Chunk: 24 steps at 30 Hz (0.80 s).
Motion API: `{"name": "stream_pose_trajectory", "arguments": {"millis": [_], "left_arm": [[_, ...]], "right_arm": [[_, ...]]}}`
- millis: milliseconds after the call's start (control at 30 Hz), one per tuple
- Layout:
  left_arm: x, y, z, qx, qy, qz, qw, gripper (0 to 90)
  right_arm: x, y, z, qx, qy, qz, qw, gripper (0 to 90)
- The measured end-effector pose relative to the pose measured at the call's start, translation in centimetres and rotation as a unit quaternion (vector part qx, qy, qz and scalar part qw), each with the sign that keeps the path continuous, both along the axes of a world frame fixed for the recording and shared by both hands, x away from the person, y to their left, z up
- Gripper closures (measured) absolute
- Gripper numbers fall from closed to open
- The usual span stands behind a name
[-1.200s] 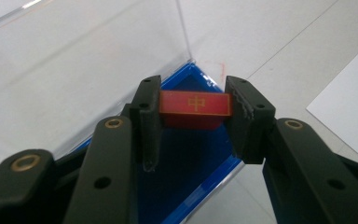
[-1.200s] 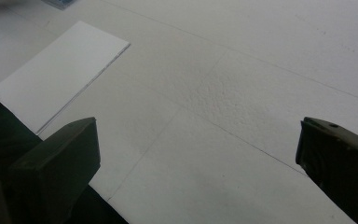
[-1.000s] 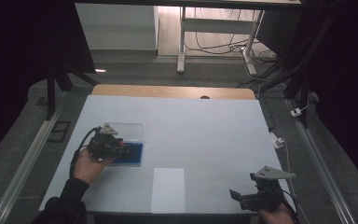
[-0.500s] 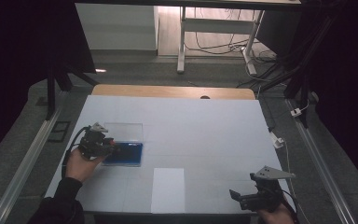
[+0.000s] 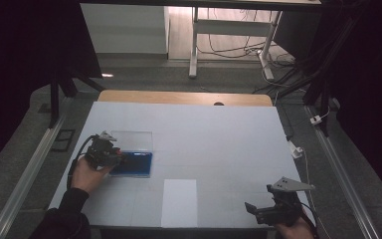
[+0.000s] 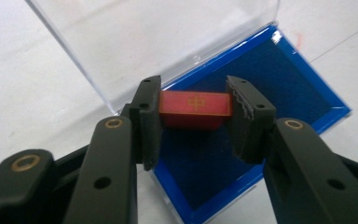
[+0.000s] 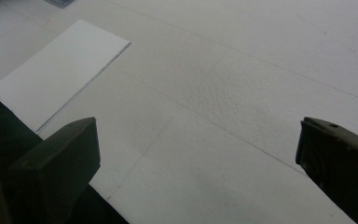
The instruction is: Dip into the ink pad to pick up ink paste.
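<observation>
Red block pinched in left gripper, above blue case at nine o'clock; shifted slightly leftward since a second ago, perhaps lifted. Clear lid open behind. Right gripper spread at five o'clock, unmoved, wide bare table between.

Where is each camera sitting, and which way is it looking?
High view: sits above the table, looking forward and down; both forearms and grippers show.
Left gripper view: rides the left gripper, looking along its jaws, shut on a red block over the blue case.
Right gripper view: rides the right gripper, jaws open, facing the white sheet.
Shared: the high view also shows the blue case and white sheet.
</observation>
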State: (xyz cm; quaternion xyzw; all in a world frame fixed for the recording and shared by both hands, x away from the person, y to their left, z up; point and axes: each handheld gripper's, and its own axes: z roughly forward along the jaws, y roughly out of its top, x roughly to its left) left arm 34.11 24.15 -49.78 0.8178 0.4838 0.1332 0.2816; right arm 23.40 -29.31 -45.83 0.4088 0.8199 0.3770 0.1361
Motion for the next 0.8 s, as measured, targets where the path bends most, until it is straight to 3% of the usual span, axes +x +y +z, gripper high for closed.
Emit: {"name": "stream_pose_trajectory", "arguments": {"millis": [367, 533, 600, 667, 800], "left_arm": [[-0.3, -0.5, -0.3, 0.011, -0.009, 0.006, 0.9999, 58.9], [-0.6, -1.6, -0.2, 0.053, -0.024, 0.006, 0.9983, 59.0], [-0.7, -1.8, -0.2, 0.061, -0.026, 0.006, 0.9978, 59.1], [-0.6, -1.6, -0.3, 0.047, -0.022, 0.011, 0.9986, 59.1], [-0.3, -0.3, -0.6, -0.010, -0.006, 0.023, 0.9997, 59.0]], "right_arm": [[0.0, 0.1, 0.0, -0.002, 0.001, 0.000, 1.0000, 0.0], [0.0, 0.1, 0.0, -0.004, 0.001, 0.001, 1.0000, 0.0], [0.0, 0.1, 0.0, -0.005, 0.001, 0.002, 1.0000, 0.0], [0.0, 0.2, -0.1, -0.005, 0.002, 0.002, 1.0000, 0.0], [0.0, 0.2, -0.1, -0.006, 0.001, 0.004, 1.0000, 0.0]]}}
